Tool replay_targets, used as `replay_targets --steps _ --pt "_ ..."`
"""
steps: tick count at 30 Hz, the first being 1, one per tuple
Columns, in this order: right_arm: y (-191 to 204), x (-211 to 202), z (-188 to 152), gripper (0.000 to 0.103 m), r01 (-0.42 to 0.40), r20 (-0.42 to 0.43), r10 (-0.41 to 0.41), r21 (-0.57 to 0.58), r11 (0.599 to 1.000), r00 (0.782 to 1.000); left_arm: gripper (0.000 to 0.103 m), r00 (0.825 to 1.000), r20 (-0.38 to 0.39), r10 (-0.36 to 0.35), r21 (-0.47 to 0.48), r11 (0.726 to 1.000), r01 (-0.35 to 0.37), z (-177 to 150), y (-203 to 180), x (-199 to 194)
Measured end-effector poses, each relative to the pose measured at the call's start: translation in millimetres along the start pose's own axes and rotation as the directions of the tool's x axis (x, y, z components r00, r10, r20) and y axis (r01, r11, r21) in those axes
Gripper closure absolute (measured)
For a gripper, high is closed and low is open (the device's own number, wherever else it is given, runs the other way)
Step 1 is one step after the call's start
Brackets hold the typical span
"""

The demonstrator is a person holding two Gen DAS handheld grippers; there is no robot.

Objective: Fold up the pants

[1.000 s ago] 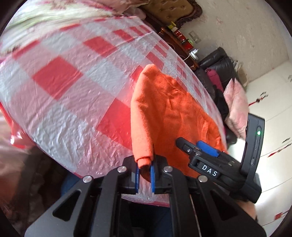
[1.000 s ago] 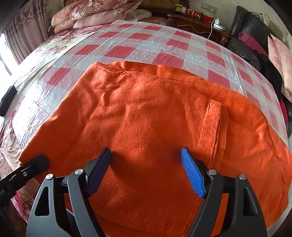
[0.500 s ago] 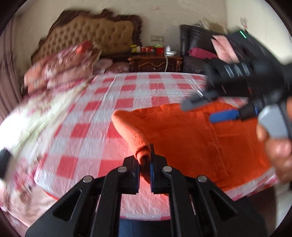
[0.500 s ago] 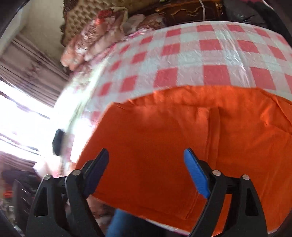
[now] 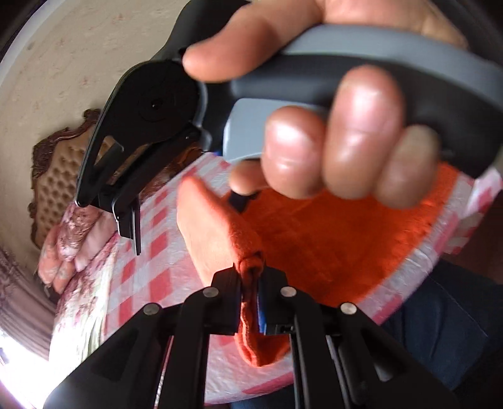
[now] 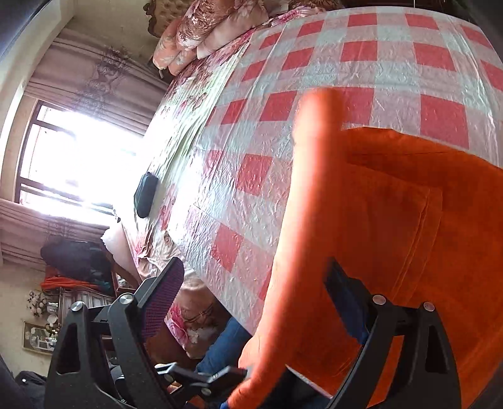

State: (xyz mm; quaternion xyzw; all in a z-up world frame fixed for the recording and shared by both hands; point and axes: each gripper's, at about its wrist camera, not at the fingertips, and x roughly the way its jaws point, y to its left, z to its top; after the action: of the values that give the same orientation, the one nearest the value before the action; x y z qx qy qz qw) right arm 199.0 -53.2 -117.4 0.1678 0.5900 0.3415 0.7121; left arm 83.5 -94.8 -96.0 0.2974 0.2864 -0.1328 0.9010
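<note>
The orange pants lie on the red and white checked bed cover, near its front edge. My left gripper is shut on an edge of the pants and holds it lifted, so a fold of cloth rises off the bed. My right gripper is open and empty, above the pants' left side; the lifted fold stands between its fingers without being clamped. In the left wrist view the right gripper's body and the hand that holds it fill the upper half and hide much of the pants.
Floral pillows and a tufted headboard are at the bed's far end. A dark flat object lies near the bed's left edge by a bright window. A person's blue trousers are at the front edge.
My left gripper has lifted the pinched pants edge and swung round, bringing the right gripper and hand close before its camera. My right gripper has tilted toward the window and stayed open.
</note>
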Motion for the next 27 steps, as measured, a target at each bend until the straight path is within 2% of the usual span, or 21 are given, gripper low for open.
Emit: replay_targets --steps 1,3,5,9,12,13,14,15,16,17,18,19,20,21,22,23,27 --pt "-2 -1 -1 0.038 0.013 0.018 -0.013 -0.009 1.0 1.0 0.095 1.0 0.0 0.0 0.003 1.0 0.0 -1 -1 1" --pt "-10 1 -3 0.08 0.083 0.041 -0.083 0.002 0.997 0.996 0.095 1.0 -0.002 -0.008 0.008 1.0 0.008 -2 -2 2" --pt "-24 3 -8 0.09 0.122 0.063 -0.125 0.036 0.992 0.99 0.095 1.0 -0.003 -0.018 0.004 1.0 0.018 -3 -1 4" --pt "-34 0 -18 0.093 0.155 0.123 -0.158 0.041 0.987 0.98 0.095 0.999 -0.006 -0.042 0.012 0.999 0.042 -7 -3 6" --pt "-40 -3 -21 0.091 0.135 0.136 -0.14 0.046 0.99 0.981 0.095 0.999 0.005 -0.038 0.023 0.999 0.038 -10 -8 9" --pt "-45 -3 -20 0.085 0.117 0.135 -0.124 0.06 0.991 0.983 0.095 0.999 0.007 -0.038 0.024 0.999 0.038 -10 -8 10" --pt "-51 -2 -18 0.069 0.103 0.131 -0.114 0.086 0.991 0.985 0.095 0.999 0.009 -0.04 0.022 0.999 0.04 -10 -8 10" --pt "-58 -4 -19 0.06 0.111 0.133 -0.125 0.106 0.988 0.983 0.095 0.999 0.007 -0.041 0.022 0.999 0.041 -11 -8 12" --pt "-63 -6 -17 0.06 0.12 0.154 -0.137 0.119 0.986 0.978 0.095 0.999 0.005 -0.04 0.027 0.999 0.04 -13 -8 14" --pt "-66 -7 -16 0.068 0.115 0.172 -0.134 0.115 0.987 0.976 0.095 0.999 0.005 -0.038 0.028 0.999 0.037 -14 -5 17" --pt "-68 -7 -16 0.092 0.106 0.175 -0.123 0.107 0.989 0.977 0.094 1.0 0.009 -0.027 0.025 0.999 0.027 -16 -6 18" --pt "-71 -7 -18 0.095 0.088 0.17 -0.106 0.11 0.99 0.98 0.092 1.0 0.013 -0.018 0.022 1.0 0.018 -18 -6 21" --pt "-75 -5 -20 0.096 0.069 0.162 -0.09 0.131 0.989 0.983 0.084 1.0 0.018 -0.023 0.022 1.0 0.022 -19 -9 20" --pt "-77 -4 -21 0.097 0.066 0.163 -0.089 0.14 0.988 0.983 0.066 1.0 0.025 -0.012 0.029 1.0 0.011 -23 -11 22" --pt "-78 -4 -21 0.097 0.06 0.167 -0.084 0.139 0.988 0.982 0.056 1.0 0.027 -0.002 0.036 0.999 0.001 -26 -15 22" --pt "-76 -4 -22 0.097 0.058 0.173 -0.081 0.135 0.989 0.982 0.052 1.0 0.03 0.002 0.044 0.999 -0.004 -29 -18 23" --pt "-69 -12 -24 0.097 0.033 0.193 -0.057 0.123 0.992 0.98 0.052 0.999 0.027 0.036 0.059 0.998 -0.038 -35 -23 27"
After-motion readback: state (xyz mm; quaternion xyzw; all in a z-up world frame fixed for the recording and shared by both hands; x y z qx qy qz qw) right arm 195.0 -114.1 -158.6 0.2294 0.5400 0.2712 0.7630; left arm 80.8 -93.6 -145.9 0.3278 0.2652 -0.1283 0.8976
